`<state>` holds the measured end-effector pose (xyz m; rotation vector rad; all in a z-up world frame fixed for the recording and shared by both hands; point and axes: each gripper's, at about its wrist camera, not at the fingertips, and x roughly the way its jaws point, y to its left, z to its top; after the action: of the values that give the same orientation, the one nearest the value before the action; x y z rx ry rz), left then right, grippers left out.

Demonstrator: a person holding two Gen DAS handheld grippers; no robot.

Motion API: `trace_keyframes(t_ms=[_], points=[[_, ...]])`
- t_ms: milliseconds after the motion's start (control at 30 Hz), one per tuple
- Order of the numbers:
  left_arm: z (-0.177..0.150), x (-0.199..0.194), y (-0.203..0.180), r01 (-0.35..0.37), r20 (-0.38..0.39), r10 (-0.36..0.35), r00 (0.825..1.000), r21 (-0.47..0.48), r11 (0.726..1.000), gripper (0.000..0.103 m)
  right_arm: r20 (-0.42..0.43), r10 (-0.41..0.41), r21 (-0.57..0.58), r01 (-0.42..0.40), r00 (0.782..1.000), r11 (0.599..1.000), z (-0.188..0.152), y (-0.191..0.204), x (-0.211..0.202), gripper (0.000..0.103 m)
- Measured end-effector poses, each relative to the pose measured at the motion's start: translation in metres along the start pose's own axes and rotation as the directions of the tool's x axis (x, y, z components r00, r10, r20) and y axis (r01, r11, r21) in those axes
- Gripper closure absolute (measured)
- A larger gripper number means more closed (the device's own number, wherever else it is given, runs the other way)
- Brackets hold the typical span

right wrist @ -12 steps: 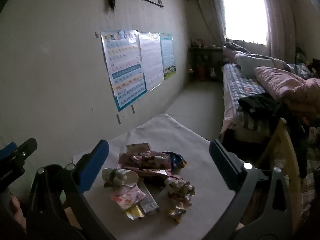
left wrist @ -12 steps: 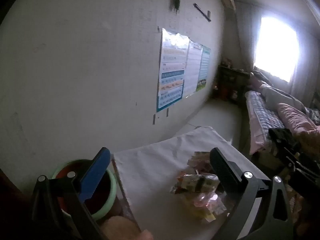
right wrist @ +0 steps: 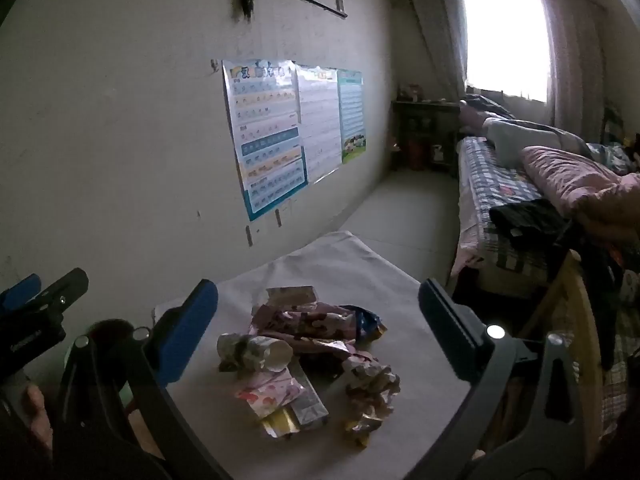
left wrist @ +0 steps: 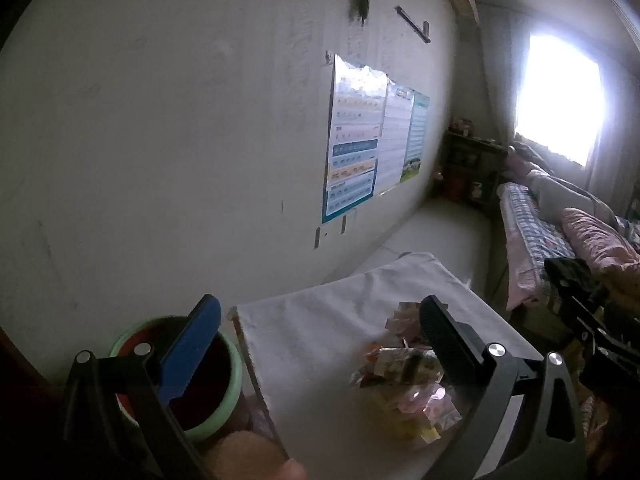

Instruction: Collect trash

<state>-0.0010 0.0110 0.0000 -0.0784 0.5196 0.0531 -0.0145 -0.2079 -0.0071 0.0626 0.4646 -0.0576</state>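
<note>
A heap of crumpled snack wrappers [right wrist: 308,356] lies on a small white-covered table [right wrist: 344,268]; in the left wrist view the same wrappers [left wrist: 404,380] sit low right. A round bin with a pale green rim and red inside [left wrist: 224,368] stands on the floor left of the table. My right gripper [right wrist: 318,312] hangs open above and just short of the heap, nothing between its fingers. My left gripper [left wrist: 320,330] is open too, its blue finger [left wrist: 188,352] over the bin and its black finger over the wrappers. The left gripper's tip [right wrist: 44,292] shows at the right view's left edge.
A white wall with posters [right wrist: 280,132] runs along the left. A bed with checked sheet and pink bedding [right wrist: 532,184] fills the right, a wooden frame [right wrist: 560,292] beside the table. Open floor [right wrist: 400,208] leads to a dark shelf and a bright window [right wrist: 504,40].
</note>
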Motion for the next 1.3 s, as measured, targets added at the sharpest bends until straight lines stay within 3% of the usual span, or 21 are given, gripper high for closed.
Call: trace_keyframes(t_ms=[1300], points=[[-0.008,0.004,0.011,-0.022,-0.036,0.021,0.999,-0.018,1.0,0.008,-0.027,0.011,0.006,-0.011,1.0,1.0,-0.008,0.003,0.002,0.004]])
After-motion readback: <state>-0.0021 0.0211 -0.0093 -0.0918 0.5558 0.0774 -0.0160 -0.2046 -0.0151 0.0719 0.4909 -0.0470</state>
